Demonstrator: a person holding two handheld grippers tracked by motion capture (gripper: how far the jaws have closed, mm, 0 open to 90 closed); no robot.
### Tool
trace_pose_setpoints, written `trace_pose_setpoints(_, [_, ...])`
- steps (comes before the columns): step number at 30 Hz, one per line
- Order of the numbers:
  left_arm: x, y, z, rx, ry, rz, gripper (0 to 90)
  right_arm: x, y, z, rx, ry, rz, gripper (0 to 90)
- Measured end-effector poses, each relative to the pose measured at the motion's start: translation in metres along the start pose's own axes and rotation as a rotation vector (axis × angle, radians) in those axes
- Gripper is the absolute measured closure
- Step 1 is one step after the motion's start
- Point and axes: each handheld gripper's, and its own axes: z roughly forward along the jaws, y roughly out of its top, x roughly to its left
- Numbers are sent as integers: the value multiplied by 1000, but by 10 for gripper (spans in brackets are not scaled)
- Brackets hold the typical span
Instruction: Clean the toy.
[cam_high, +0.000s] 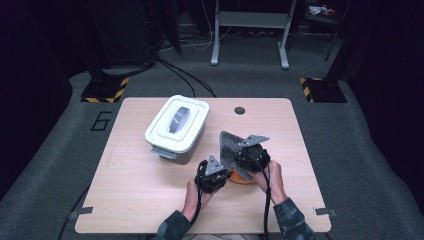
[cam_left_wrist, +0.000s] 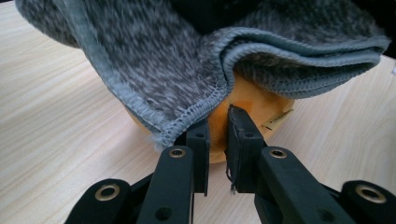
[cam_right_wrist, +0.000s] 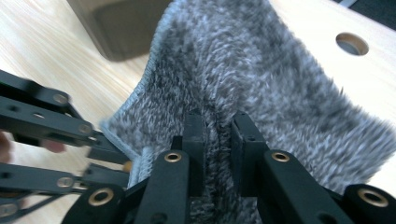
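Observation:
A grey fuzzy cloth (cam_high: 229, 142) hangs over an orange bowl-like object (cam_high: 242, 179) near the table's front middle. My right gripper (cam_high: 239, 156) is shut on the cloth (cam_right_wrist: 261, 79) and holds it up above the orange object. The cloth's pile bunches between its jaws, seen close in the right gripper view (cam_right_wrist: 217, 128). My left gripper (cam_high: 223, 175) sits to the left of the orange object (cam_left_wrist: 247, 100), and its jaws (cam_left_wrist: 218, 133) pinch the object's edge. The hemmed cloth (cam_left_wrist: 187, 56) drapes over the top of it. The left gripper's black linkage (cam_right_wrist: 46, 116) also appears at the left of the right gripper view.
A white lidded box (cam_high: 177, 127) with a grey handle stands on the wooden table (cam_high: 140, 190) at the back left, close to the cloth. A round cable hole (cam_high: 240, 110) lies at the back middle. Bare wood spreads to the left and right of the hands.

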Motion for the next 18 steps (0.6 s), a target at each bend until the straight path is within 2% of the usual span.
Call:
trace_pose_setpoints(2, [0, -1, 0, -4, -4, -4, 806, 2, -2, 0, 6, -9, 17, 784])
trace_pose_setpoints(4, [-1, -1, 1, -9, -1, -7, 807, 2, -2, 0, -2, -22, 4, 785])
trace_pose_setpoints(8, [-1, -3, 1, -18, -5, -21, 807, 1, -4, -1, -8, -12, 6, 785])
trace_pose_setpoints(9, [0, -2, 2, -11, -5, -14, 807, 3, -5, -1, -4, -12, 31, 785])
trace_pose_setpoints(10, [0, -2, 2, -11, -5, -14, 807, 1, -5, 0, -9, -12, 2, 786])
trace_pose_setpoints(11, [0, -2, 2, -8, -1, -14, 808, 2, -4, 0, -13, -19, -7, 786])
trace_pose_setpoints(13, [1, 0, 1, 4, -2, -13, 808, 3, -4, 0, 0, -22, 1, 786])
trace_pose_setpoints(14, [1, 0, 1, 6, -3, -24, 809, 3, -3, -1, 0, -28, -10, 787])
trace_pose_setpoints(15, [1, -1, 1, 4, -5, -34, 810, 4, -3, -1, 4, -27, 4, 787])
trace_pose_setpoints(18, [0, 0, 2, 4, -5, -22, 811, 1, -6, -2, -11, -31, 0, 787])
